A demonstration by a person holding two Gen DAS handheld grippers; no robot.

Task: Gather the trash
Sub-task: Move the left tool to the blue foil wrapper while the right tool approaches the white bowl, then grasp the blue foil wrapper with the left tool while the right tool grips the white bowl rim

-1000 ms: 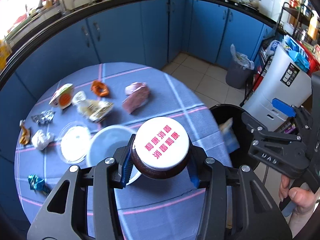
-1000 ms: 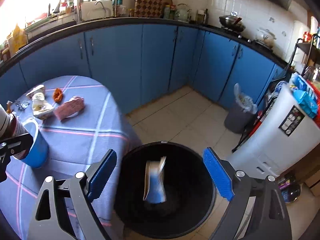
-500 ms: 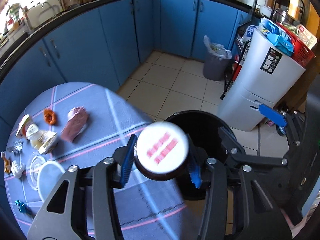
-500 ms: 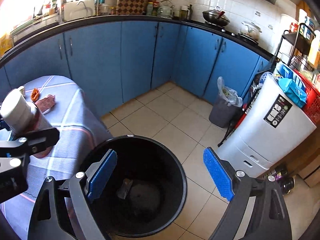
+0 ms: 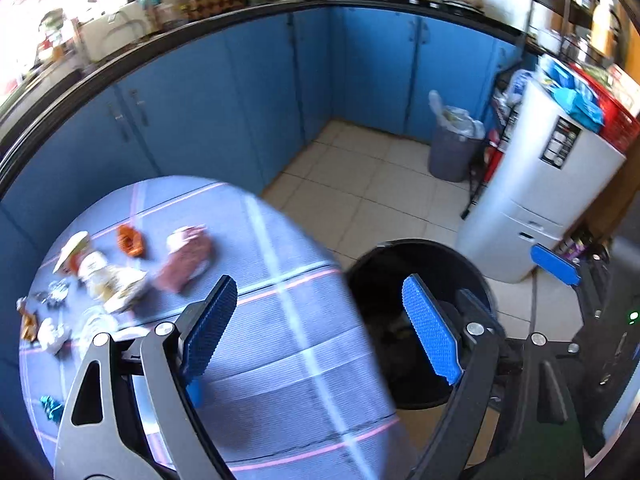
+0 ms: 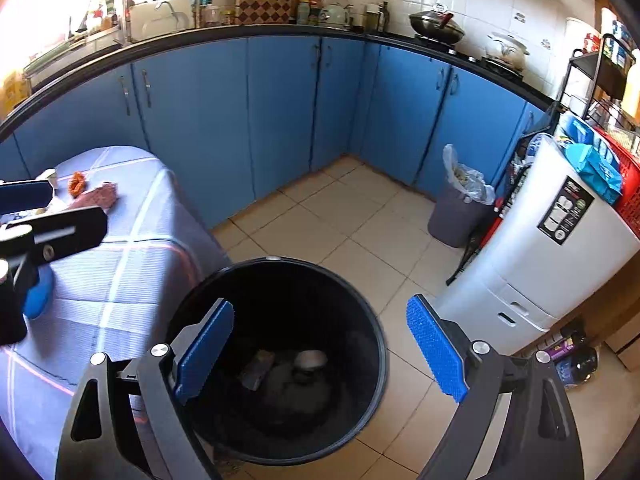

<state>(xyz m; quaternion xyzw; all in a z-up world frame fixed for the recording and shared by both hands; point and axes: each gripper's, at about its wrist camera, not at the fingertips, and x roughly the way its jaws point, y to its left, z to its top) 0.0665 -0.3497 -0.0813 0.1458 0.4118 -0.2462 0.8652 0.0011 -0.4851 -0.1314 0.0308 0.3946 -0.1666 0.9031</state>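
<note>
Left wrist view: the left gripper (image 5: pixel 316 332) hangs with jaws wide apart and empty over the desk (image 5: pixel 280 360) edge, beside the black bin (image 5: pixel 400 252). The right gripper (image 6: pixel 320 352) is likewise spread and empty above that bin (image 6: pixel 376 320), where a jar (image 6: pixel 310 360) and a wrapper (image 6: pixel 256 368) lie at the bottom. Trash remains on the checked cloth: a pink packet (image 5: pixel 186 258), an orange scrap (image 5: pixel 129 240), crumpled wrappers (image 5: pixel 104 284). Blue cabinets (image 6: pixel 280 112), tiled floor (image 6: pixel 340 220), a grey bin (image 6: pixel 456 216) and a white appliance (image 6: pixel 552 256) surround.
</note>
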